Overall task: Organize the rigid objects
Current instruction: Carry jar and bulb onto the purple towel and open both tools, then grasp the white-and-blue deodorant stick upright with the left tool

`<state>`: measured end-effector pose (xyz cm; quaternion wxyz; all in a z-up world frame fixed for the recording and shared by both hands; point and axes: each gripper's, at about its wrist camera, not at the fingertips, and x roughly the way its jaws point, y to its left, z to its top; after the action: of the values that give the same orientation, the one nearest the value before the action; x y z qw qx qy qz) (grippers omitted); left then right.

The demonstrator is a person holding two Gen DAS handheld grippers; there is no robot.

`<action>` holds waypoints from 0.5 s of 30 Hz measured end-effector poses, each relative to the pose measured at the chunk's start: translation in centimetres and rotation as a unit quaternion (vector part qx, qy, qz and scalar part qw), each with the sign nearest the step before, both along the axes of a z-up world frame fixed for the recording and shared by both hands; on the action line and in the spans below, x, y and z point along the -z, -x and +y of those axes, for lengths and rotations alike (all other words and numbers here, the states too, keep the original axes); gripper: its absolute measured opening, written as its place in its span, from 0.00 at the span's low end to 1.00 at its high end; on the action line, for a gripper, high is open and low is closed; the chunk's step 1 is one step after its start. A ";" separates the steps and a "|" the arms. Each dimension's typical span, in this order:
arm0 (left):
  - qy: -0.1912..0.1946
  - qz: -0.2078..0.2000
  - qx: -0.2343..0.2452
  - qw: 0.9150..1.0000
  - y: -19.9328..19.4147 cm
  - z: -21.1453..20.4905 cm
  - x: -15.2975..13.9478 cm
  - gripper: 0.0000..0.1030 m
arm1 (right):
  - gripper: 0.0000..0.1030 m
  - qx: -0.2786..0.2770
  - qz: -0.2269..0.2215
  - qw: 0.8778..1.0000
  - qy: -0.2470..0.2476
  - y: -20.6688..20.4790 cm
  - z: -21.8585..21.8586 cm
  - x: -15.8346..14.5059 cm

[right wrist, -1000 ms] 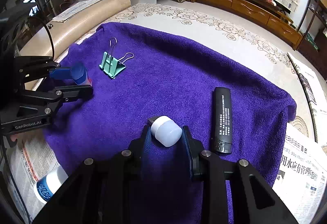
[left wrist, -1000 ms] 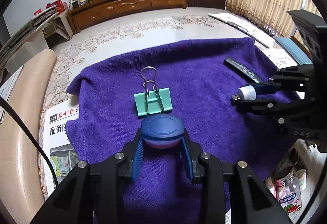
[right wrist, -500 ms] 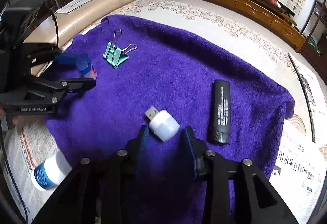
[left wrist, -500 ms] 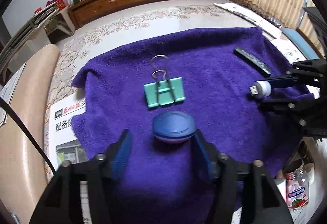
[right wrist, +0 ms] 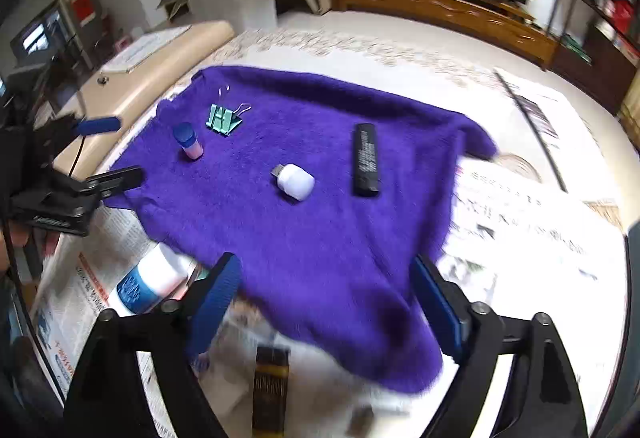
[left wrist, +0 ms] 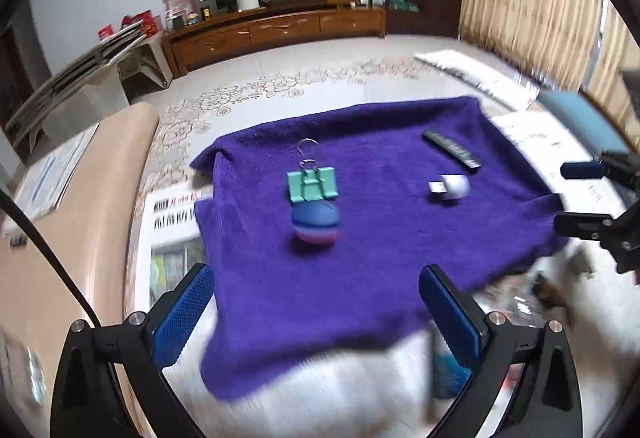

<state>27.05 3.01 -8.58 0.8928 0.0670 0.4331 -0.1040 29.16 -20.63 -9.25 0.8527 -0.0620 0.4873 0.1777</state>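
Purple towel [left wrist: 360, 298], both tongs now released, withdrawn, bottle [left wrist: 316, 224] apparently upright.

Left claw [left wrist: 316, 302] released bottle [left wrist: 316, 224], right claw [right wrist: 326, 294] released USB plug [right wrist: 296, 181], both withdrawn

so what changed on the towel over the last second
Both claws let go and pulled back, open. The left claw released the blue-capped bottle, now standing just in front of the green binder clip. The right claw released the white USB plug, now lying left of the black remote. Clip, remote and purple towel stayed put.
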 end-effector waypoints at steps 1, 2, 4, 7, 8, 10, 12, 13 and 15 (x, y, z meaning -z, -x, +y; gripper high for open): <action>0.018 0.005 0.000 1.000 1.2 0.1 -0.2 1.00 | 0.93 0.014 -0.006 1.000 -0.001 0.7 -0.7 -0.3; 0.026 0.011 0.000 1.000 1.9 0.1 -0.3 1.00 | 1.00 0.026 -0.008 1.000 -0.002 1.2 -1.4 -0.4; 0.035 0.015 -0.006 0.999 3.3 0.0 -0.1 1.00 | 1.00 0.049 -0.009 0.999 -0.004 2.6 -2.7 -0.5; 0.042 0.021 0.005 0.999 5.9 -0.6 0.9 1.00 | 1.00 0.084 -0.010 0.996 -0.015 5.0 -4.9 -0.6; 0.041 0.027 0.011 0.999 6.2 -0.9 1.1 1.00 | 1.00 0.091 -0.011 0.996 -0.017 5.6 -5.4 -0.6; 0.043 0.025 0.024 0.998 7.1 -1.4 1.9 1.00 | 1.00 0.107 -0.015 0.994 -0.016 7.1 -6.8 -0.4; 0.039 0.028 0.028 0.998 7.5 -1.9 2.9 1.00 | 1.00 0.122 -0.017 0.992 -0.016 8.2 -7.9 0.0; 0.040 0.033 0.030 0.998 7.5 -2.0 3.3 1.00 | 1.00 0.127 -0.018 0.992 -0.017 8.6 -8.3 0.2; 0.049 0.037 0.035 0.998 7.4 -2.2 3.8 1.00 | 1.00 0.140 -0.025 0.990 -0.024 9.3 -9.2 0.6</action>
<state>19.63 0.81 -12.43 0.8745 0.0340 0.4573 -0.1584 19.83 -29.87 -9.89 0.8822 0.0226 0.4657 0.0663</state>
